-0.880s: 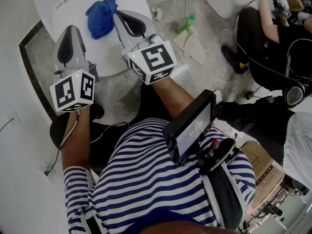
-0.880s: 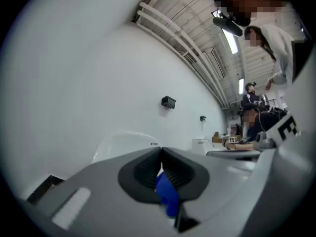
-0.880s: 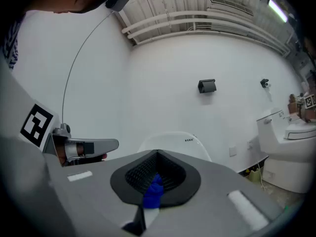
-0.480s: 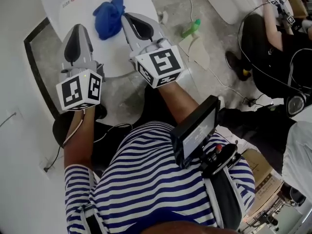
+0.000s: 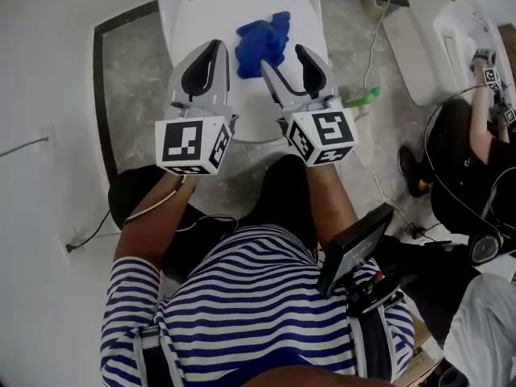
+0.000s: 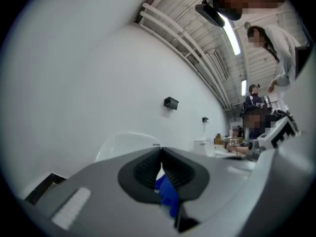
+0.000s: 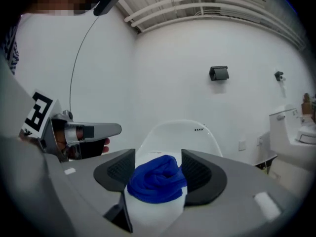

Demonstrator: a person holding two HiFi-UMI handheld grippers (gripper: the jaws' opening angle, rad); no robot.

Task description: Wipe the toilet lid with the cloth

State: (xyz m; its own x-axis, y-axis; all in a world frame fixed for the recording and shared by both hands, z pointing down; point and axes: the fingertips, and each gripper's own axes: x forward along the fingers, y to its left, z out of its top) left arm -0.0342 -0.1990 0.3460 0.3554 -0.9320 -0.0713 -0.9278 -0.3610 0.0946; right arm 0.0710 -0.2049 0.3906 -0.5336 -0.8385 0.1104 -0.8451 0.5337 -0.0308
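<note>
Right gripper fingers gape empty just below the crumpled blue cloth at top centre, left gripper pinched shut on nothing, so I'd scoop deep before squeezing.

The left forearm and right forearm reach forward side by side. The left hand-held gripper is level with its jaws together. The right hand-held gripper, just beside it, has its jaws apart.

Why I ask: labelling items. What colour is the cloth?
The cloth is blue; right gripper view.
</note>
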